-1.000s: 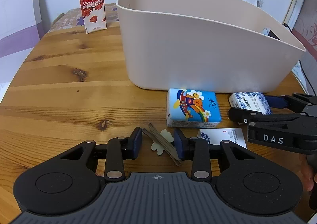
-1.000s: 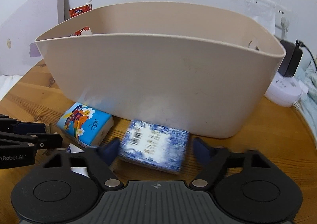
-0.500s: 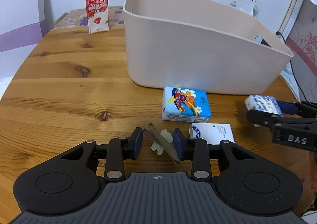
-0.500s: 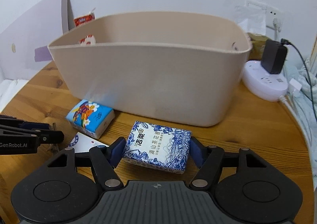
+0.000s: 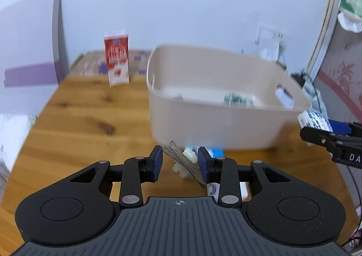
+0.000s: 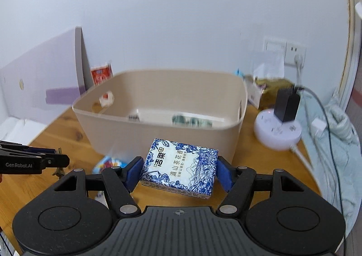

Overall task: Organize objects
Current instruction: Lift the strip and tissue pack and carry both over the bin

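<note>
A blue-and-white tissue pack [image 6: 179, 166] is clamped between the fingers of the right gripper [image 6: 178, 171], held clear of the worktop [image 6: 260, 165] in front of the beige bin [image 6: 158, 129]. A hair clip [image 5: 184, 161] is pinched at a slant against one pad of the left gripper [image 5: 179, 162], whose fingers are only partly closed. Inside the bin, a greenish packet [image 6: 191, 121] and a small dark item [image 6: 133, 117] are seen, too blurred to identify. A red carton [image 5: 116, 61] stands behind, well apart.
</note>
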`<state>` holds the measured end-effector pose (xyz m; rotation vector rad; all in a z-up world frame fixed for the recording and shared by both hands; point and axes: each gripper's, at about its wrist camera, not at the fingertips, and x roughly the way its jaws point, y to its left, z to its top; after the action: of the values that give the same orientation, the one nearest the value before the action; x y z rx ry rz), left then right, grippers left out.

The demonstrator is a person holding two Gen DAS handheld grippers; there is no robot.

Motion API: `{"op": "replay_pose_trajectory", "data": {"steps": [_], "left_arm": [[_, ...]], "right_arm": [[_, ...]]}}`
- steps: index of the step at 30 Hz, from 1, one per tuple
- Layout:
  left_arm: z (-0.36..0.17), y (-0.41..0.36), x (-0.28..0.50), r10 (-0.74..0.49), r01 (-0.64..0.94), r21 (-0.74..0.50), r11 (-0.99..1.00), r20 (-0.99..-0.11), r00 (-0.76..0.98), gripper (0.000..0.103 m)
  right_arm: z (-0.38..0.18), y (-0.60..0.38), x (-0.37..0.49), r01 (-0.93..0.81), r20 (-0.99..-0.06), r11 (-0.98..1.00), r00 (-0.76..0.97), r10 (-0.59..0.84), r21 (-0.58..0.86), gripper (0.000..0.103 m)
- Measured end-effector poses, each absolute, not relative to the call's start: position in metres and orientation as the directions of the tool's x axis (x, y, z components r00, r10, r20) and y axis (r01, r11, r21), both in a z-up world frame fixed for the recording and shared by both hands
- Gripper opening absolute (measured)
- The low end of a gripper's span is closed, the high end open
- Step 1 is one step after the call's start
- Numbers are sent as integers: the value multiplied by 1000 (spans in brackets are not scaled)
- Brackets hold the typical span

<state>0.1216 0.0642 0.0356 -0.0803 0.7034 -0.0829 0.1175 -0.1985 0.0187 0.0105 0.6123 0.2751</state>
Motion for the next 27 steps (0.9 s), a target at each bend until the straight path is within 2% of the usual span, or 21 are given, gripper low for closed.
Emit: {"op": "replay_pose_trajectory", "data": {"steps": [11, 17, 27], "left_arm": [[91, 53, 164, -114, 82, -83, 993, -542, 833, 35], [85, 30, 205, -124, 115, -51, 992, -583, 803, 35], [32, 7, 255, -102, 131, -12, 991, -699, 708, 35]], "right_arm": [[69, -204, 134, -257, -446, 966, 862, 240, 24, 66], [73, -205, 164, -237, -440, 972, 871, 217, 11, 66], [49, -197, 203, -218, -518, 976, 837, 175, -22, 66]]}}
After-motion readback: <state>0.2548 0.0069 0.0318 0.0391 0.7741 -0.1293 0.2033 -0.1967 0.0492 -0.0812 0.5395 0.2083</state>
